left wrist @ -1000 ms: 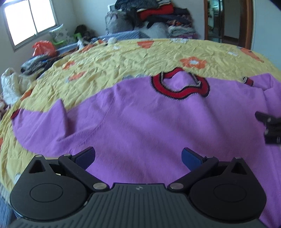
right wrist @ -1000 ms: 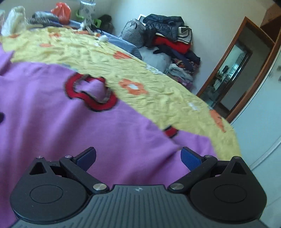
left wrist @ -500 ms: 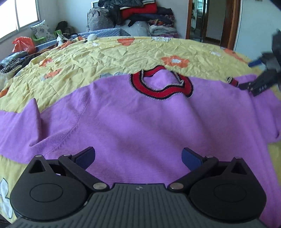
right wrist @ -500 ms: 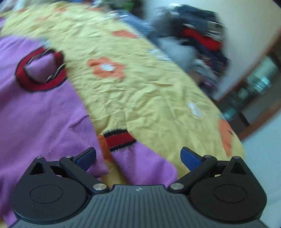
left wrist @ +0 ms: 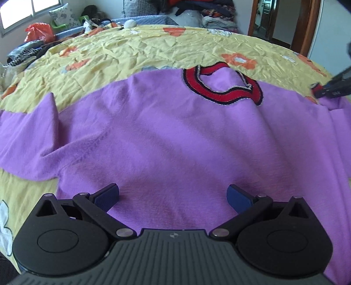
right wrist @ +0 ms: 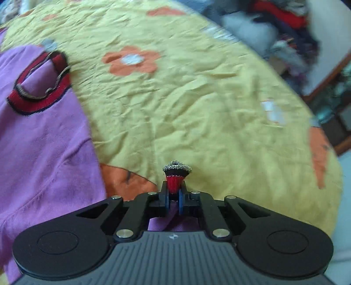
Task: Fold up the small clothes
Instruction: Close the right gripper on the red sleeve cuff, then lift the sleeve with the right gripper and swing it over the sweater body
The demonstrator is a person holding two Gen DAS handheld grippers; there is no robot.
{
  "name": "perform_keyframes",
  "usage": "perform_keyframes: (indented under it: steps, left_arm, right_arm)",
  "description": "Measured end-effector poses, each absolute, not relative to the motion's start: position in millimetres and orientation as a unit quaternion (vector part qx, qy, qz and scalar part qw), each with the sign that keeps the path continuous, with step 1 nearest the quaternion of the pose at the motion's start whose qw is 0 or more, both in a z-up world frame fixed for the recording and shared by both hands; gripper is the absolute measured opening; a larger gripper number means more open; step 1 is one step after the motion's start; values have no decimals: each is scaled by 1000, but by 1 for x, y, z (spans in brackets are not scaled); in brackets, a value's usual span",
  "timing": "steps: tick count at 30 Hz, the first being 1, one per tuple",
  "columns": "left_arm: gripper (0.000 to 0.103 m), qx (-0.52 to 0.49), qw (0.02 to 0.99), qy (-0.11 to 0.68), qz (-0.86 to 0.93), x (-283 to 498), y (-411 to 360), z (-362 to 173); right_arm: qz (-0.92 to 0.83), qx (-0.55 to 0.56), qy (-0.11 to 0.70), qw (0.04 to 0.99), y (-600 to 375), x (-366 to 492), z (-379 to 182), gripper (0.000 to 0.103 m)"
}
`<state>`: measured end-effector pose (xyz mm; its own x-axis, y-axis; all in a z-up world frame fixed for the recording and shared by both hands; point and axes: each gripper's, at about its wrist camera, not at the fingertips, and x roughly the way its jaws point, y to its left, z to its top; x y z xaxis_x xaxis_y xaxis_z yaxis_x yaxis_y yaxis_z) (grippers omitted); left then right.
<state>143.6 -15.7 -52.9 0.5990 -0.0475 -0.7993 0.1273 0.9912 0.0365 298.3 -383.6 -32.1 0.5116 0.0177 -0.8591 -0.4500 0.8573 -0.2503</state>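
Note:
A purple sweater (left wrist: 166, 136) with a red and black collar (left wrist: 221, 87) lies spread flat on a yellow flowered bedspread (left wrist: 136, 50). My left gripper (left wrist: 173, 195) is open and empty, low over the sweater's lower body. My right gripper (right wrist: 173, 201) is shut on the red sleeve cuff (right wrist: 175, 177) at the sweater's right side; it also shows at the right edge of the left wrist view (left wrist: 333, 87). The sweater body (right wrist: 39, 136) and collar (right wrist: 41, 87) lie to its left.
A pile of folded clothes (left wrist: 197, 8) sits past the bed's far edge. An orange bag (left wrist: 39, 31) and clutter lie by the window at far left. A wooden door frame (left wrist: 305, 24) stands at far right.
My right gripper has moved onto the right sleeve's cuff and closed on it. My left gripper has come slightly lower and closer over the sweater, still open.

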Motion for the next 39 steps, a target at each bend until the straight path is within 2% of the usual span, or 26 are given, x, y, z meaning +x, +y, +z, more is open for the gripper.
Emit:
perform_keyframes:
  steps: [6, 11, 16, 18, 20, 21, 22, 23, 26, 28, 31, 35, 36, 37, 38, 39]
  left_arm:
    - [103, 38, 892, 449, -38, 133, 2, -47]
    - [103, 8, 889, 456, -42, 121, 18, -46]
    - [103, 9, 887, 459, -46, 108, 17, -47]
    - [103, 10, 886, 460, -54, 103, 14, -48]
    - [103, 15, 885, 462, -62, 98, 9, -48]
    - [103, 21, 885, 461, -64, 96, 7, -47]
    - [103, 28, 885, 461, -66, 94, 4, -46]
    - [103, 34, 885, 459, -66, 92, 2, -45]
    - [103, 48, 888, 453, -58, 86, -1, -41]
    - [103, 50, 892, 447, -50, 81, 1, -36]
    - [103, 49, 894, 444, -35, 77, 6, -33]
    - [103, 60, 893, 446, -16, 75, 6, -32]
    - [103, 63, 892, 448, -13, 74, 4, -32]
    - [103, 67, 890, 451, -12, 74, 1, -33]
    - [103, 69, 889, 453, -12, 74, -1, -33]
    - [103, 70, 888, 455, -14, 73, -5, -33]
  right_arm:
    - [-11, -172, 375, 911, -438, 225, 16, 7]
    - [-122, -135, 352, 918, -496, 134, 54, 7]
    - [-195, -78, 354, 911, -531, 35, 46, 7]
    - [-194, -5, 348, 917, -543, 3, 34, 9]
    - [-188, 79, 349, 915, -558, -16, 20, 35]
    - [-192, 110, 346, 912, -563, -23, 16, 73]
    - [-184, 131, 327, 918, -566, -31, 12, 87]
    - [-169, 139, 299, 929, -566, -38, 10, 90]
    - [-127, 129, 267, 947, -564, -44, 1, 90]
    - [-88, 44, 264, 960, -550, -46, -8, 90]
    - [-61, -96, 306, 945, -524, -53, -31, 89]
    - [-14, -80, 300, 950, -523, -78, -49, 89]
    - [-9, -74, 298, 952, -526, -79, -53, 79]
    - [-11, -69, 301, 951, -528, -77, -59, 52]
    - [-8, -49, 292, 955, -533, -77, -61, 36]
    - [-28, -30, 291, 956, -538, -75, -62, 6]
